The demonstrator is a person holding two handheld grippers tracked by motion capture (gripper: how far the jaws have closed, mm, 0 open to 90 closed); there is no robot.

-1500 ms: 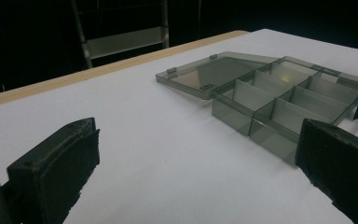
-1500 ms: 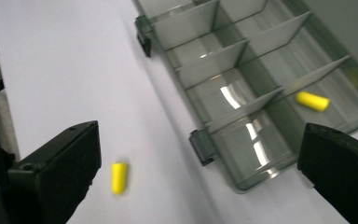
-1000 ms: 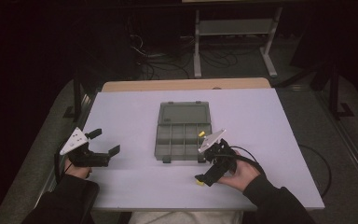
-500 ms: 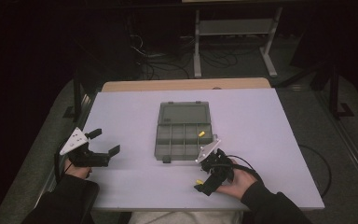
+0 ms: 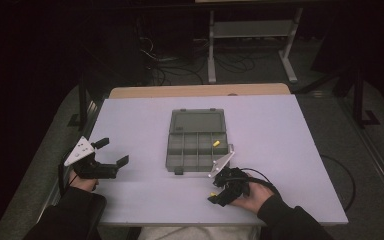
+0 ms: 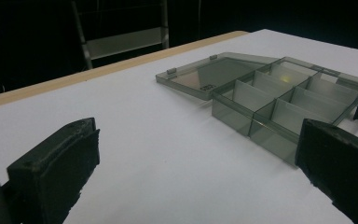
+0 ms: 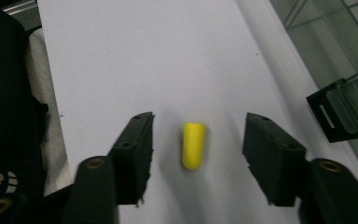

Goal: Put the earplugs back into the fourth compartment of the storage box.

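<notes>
Earplug waits between open jaws

Earplug (image 7: 194, 145), small and yellow, lies flat on the white counter (image 5: 280, 130), near the front edge and just in front of the grey box (image 5: 198, 141). The right gripper (image 7: 196, 150) has its jaws spread wide, one on each side of the plug, not touching it. They look ready to pinch it, so my guess is the plug is meant to go into the box.

The box is see-through grey plastic with its lid (image 6: 205, 75) laid back flat, so all the little rooms inside are easy to reach. One more yellow plug (image 5: 216, 143) sits in a room on the right side, in the row next to the lid. A black clip (image 7: 342, 114) on the box front shows just beside the right gripper.

The left gripper (image 5: 111, 153) rests far off to the left, well apart from the box. Its jaws are spread too and hold nothing. It seems to be waiting.

The counter is plain white with a tan wooden strip (image 5: 200, 90) along the far edge. Behind it the room is dark, with cables (image 5: 172, 55) on the floor and a grey metal stand (image 5: 252, 30).
</notes>
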